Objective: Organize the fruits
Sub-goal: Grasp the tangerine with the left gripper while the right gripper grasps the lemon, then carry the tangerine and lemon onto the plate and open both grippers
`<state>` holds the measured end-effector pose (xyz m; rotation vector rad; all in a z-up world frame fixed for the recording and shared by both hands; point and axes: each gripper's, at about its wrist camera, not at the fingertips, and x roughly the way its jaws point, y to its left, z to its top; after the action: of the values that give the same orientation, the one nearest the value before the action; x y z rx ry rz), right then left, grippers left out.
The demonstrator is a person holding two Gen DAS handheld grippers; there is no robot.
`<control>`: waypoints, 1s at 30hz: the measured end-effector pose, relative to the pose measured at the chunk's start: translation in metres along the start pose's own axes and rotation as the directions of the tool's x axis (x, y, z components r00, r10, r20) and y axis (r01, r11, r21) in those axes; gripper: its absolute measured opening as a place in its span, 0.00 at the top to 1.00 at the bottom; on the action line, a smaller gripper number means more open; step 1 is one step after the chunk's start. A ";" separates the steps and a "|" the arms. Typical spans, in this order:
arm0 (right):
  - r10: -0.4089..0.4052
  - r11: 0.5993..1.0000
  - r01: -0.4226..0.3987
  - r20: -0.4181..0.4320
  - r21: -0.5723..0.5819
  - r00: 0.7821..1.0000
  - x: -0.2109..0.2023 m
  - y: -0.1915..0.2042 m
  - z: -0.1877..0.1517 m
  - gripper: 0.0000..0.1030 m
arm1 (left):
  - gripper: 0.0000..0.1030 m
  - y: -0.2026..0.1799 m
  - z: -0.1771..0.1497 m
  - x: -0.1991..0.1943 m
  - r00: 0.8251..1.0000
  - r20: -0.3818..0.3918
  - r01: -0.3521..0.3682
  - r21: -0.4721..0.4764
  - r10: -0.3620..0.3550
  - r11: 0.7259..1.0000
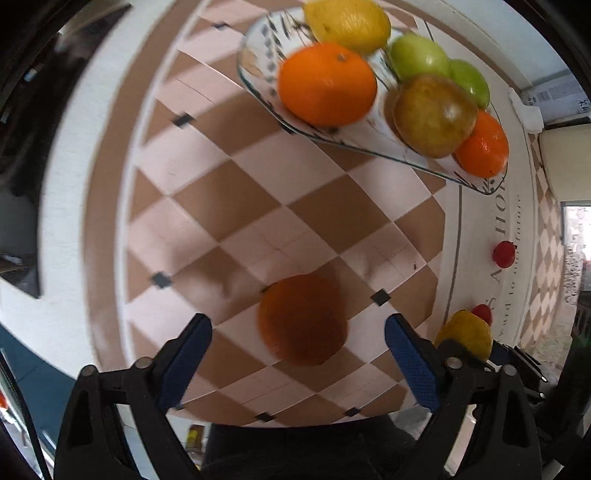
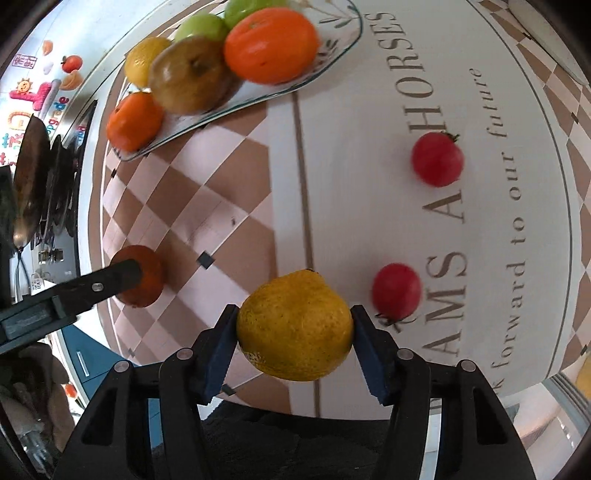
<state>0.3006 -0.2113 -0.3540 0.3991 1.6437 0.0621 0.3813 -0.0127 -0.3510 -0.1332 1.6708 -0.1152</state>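
1. Right wrist view: the right tongs (image 2: 294, 334) grip a yellow lemon (image 2: 294, 326) between both blue pads, one pad pressed to each side of it.
2. Left wrist view: the left tongs (image 1: 298, 349) stand wide open around a dark orange (image 1: 302, 319) lying on the checkered surface (image 1: 221, 192), neither pad touching it.
3. 2 red tomatoes lie on the surface's white lettered part: 1 near tomato (image 2: 396, 290) just right of the held lemon, 1 far tomato (image 2: 437, 158) well apart.
4. At the far side a glass plate (image 1: 258, 85) carries 2 oranges (image 1: 327, 84), 1 brownish pear (image 1: 435, 115), 2 green apples (image 1: 419, 56) and 1 yellow lemon on the plate (image 1: 347, 23), all crowded together and touching.
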 end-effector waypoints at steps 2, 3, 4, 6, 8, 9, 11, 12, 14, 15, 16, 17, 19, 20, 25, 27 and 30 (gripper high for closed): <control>0.006 1.000 -0.006 -0.001 0.011 1.000 0.004 0.000 0.000 0.39 | 0.44 0.002 0.002 0.012 0.999 -0.027 0.023 -0.026 -0.023 0.999; 0.010 1.000 -0.010 -0.002 0.015 1.000 0.005 -0.001 0.001 0.39 | 0.49 0.003 0.003 0.017 0.999 -0.041 0.021 -0.034 -0.022 0.999; 0.013 1.000 -0.013 -0.003 0.018 1.000 0.006 0.000 0.000 0.39 | 0.49 0.003 0.004 0.020 0.999 -0.038 0.023 -0.036 -0.024 0.999; 0.016 1.000 -0.016 -0.008 0.020 1.000 0.008 0.000 0.001 0.39 | 0.50 0.003 0.004 0.021 0.998 -0.033 0.044 -0.032 -0.045 0.999; 0.020 1.000 -0.019 -0.018 0.018 1.000 0.007 -0.011 0.004 0.39 | 0.50 0.000 0.004 0.022 0.999 -0.026 0.039 -0.023 -0.039 0.999; 0.022 1.000 -0.022 -0.020 0.016 1.000 0.006 -0.012 0.004 0.39 | 0.50 -0.001 0.004 0.022 0.999 -0.023 0.037 -0.022 -0.038 0.999; 0.034 0.999 -0.034 -0.023 0.025 0.999 0.005 -0.016 0.007 0.39 | 0.50 -0.003 0.002 0.022 0.999 -0.017 0.030 -0.021 -0.031 0.999; 0.040 0.999 -0.039 -0.027 0.026 0.999 0.006 -0.016 0.008 0.39 | 0.50 -0.004 0.002 0.022 1.000 -0.015 0.025 -0.019 -0.025 0.999; 0.044 0.999 -0.043 -0.032 0.026 0.999 0.007 -0.017 0.009 0.39 | 0.50 -0.008 0.003 0.021 1.000 -0.009 0.015 -0.013 -0.015 1.000; 0.040 0.999 -0.040 -0.037 0.017 0.999 0.007 -0.015 0.010 0.39 | 0.50 -0.010 0.004 0.021 1.000 -0.007 0.009 -0.010 -0.009 1.000; 0.037 0.999 -0.036 -0.039 0.010 0.999 0.008 -0.014 0.010 0.39 | 0.50 -0.014 0.002 0.021 1.000 -0.006 0.005 -0.009 -0.005 1.000; 0.032 0.999 -0.032 -0.041 0.003 0.999 0.009 -0.012 0.010 0.39 | 0.50 -0.018 0.002 0.023 1.000 -0.006 0.005 -0.006 -0.005 1.000; 0.021 1.000 -0.021 -0.038 -0.014 0.999 0.010 -0.009 0.009 0.39 | 0.50 -0.025 0.001 0.022 1.000 -0.003 0.003 0.000 -0.003 1.000; 0.015 1.000 -0.016 -0.035 -0.023 0.999 0.010 -0.007 0.009 0.39 | 0.50 -0.028 -0.001 0.023 1.000 -0.001 0.000 0.002 0.000 1.000; 0.014 0.998 -0.016 -0.035 -0.055 0.999 0.008 -0.004 0.008 0.39 | 0.50 -0.030 -0.010 0.020 1.000 0.006 -0.004 0.001 0.004 1.000; 0.028 0.998 -0.030 -0.033 -0.059 0.999 0.005 -0.003 0.010 0.39 | 0.50 -0.028 -0.011 0.012 1.000 0.016 0.006 -0.003 -0.006 1.000; 0.056 0.997 -0.057 -0.019 -0.060 0.998 -0.005 0.000 0.015 0.39 | 0.50 -0.025 -0.010 -0.006 0.998 0.037 0.052 -0.025 -0.051 0.998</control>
<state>0.3159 -0.2164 -0.3509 0.3997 1.6434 0.1575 0.3728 -0.0368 -0.3401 -0.1974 1.6336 -0.1294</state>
